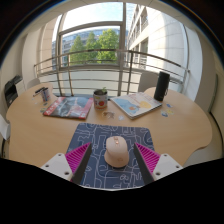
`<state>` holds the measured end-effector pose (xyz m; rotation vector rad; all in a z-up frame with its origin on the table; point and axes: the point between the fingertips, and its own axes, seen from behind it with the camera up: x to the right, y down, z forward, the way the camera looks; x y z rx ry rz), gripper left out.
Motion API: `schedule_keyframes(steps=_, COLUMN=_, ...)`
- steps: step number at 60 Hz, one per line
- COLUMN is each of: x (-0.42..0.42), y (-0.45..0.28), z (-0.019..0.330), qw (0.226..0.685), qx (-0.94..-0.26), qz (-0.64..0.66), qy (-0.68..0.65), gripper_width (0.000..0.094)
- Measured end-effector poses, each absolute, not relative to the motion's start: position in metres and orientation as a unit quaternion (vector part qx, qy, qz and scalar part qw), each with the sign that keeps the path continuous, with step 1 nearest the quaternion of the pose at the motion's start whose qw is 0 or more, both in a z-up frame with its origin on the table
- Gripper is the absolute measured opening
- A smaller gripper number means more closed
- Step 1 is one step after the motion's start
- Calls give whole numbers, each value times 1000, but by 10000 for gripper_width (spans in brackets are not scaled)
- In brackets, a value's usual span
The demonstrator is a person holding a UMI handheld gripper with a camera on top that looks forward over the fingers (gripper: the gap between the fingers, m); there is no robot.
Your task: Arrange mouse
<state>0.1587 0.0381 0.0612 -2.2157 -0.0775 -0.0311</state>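
Mouse [117,151] sits on the blue mousepad [105,140] on the desk [185,120], between your tool [113,158] fingers with gaps both sides (open, gripping nothing). Looks placed already; you likely just need to back off or square it.

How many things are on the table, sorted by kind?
Mouse, between the open gripper fingers: 1
Mouse pad: 1
Mug: 1
Magazines or books: 2
Dark speaker: 1
Small cup: 1
Total: 7
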Motion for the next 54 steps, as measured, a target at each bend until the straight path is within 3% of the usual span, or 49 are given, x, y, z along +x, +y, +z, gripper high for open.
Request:
schedule_keyframes(steps=17, x=133, y=-95, z=157, qw=482, qx=-875, qz=-44, qy=-12, gripper_width=847)
schedule_keyframes(steps=35, x=105, y=-200, z=180, qw=482, qx=-875, qz=-51, qy=-10, gripper_width=845)
schedule_keyframes(steps=54, x=97, y=-222, z=193, qw=484, qx=-873, qz=-55, qy=-6, gripper_width=843)
